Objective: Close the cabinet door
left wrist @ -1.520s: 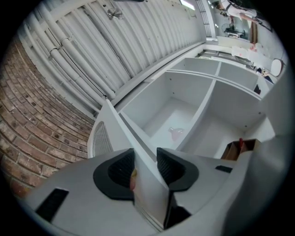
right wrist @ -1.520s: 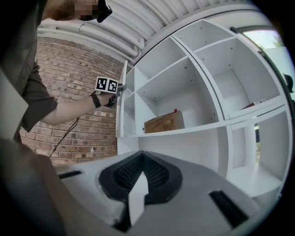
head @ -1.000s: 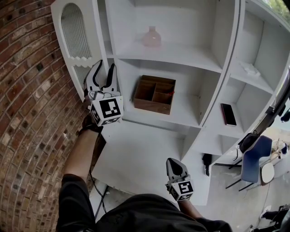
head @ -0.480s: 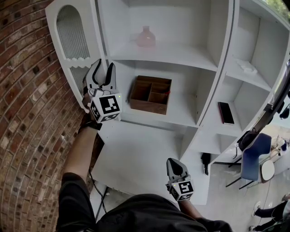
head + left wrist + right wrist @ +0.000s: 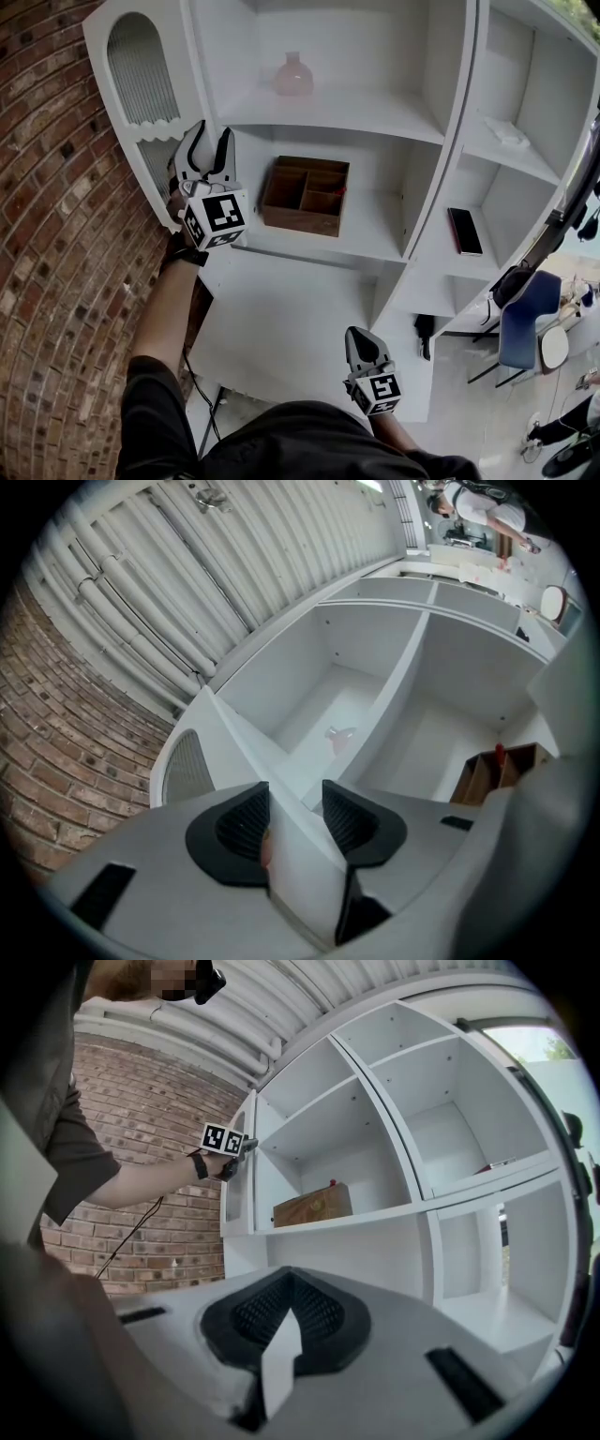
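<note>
Brick wall point(image 5: 56, 234) alongside: my left fingers point(image 5: 234, 832) apparently clamp cabinet door point(image 5: 141, 84) edge to swing it; right fingers point(image 5: 253, 1321) closed, empty.

Tight on the wall side, open across the cabinet front.
White cabinet door point(image 5: 141, 94) with arched ribbed panel stands open beside the red brick wall point(image 5: 56, 244), leaving only a narrow gap there. Left gripper point(image 5: 208, 141) is clamped on the door's free edge. Brown wooden divided box point(image 5: 305, 195) sits inside its compartment, with bare shelf around it.

White cabinet door point(image 5: 141, 103), arched ribbed inset, perhaps glass, swung open on the shelving's left side.
</note>
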The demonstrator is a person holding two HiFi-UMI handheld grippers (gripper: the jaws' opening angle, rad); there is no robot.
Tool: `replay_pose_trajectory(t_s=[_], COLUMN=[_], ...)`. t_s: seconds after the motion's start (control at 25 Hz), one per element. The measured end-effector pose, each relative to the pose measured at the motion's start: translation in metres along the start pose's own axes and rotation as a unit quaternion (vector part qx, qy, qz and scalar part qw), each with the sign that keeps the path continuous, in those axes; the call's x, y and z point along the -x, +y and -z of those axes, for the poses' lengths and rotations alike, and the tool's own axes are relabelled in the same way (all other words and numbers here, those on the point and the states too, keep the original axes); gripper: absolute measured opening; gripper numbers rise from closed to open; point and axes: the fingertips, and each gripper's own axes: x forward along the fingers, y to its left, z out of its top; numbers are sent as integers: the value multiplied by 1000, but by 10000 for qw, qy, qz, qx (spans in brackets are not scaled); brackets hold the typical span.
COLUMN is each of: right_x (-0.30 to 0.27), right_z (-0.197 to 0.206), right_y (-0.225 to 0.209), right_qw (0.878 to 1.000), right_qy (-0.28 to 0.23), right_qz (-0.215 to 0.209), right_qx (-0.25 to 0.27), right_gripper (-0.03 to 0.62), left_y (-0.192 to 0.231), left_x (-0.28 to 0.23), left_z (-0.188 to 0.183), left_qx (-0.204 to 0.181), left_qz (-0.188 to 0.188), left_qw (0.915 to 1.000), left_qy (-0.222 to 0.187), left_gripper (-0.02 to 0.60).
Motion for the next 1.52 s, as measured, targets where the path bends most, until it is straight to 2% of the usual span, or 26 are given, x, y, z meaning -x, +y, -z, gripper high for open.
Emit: replay_pose_trajectory(t_s=[0.72,1.52], right_x=[5,2], right_z=[4,3], right_y=[-16,-18], right_qw=[9999,9999], right_qy=[31,44], right_qz=[149,131], right_qx=[-50,-44], right_gripper=[-3,-3], left_y=[-9,-11], left_x=[-12,-11], left_z=[3,3], left_qx=[21,181], left_qz=[28,178], left_qw=[10000,9996], left_qy=[-9,-147], left_gripper=[161,144])
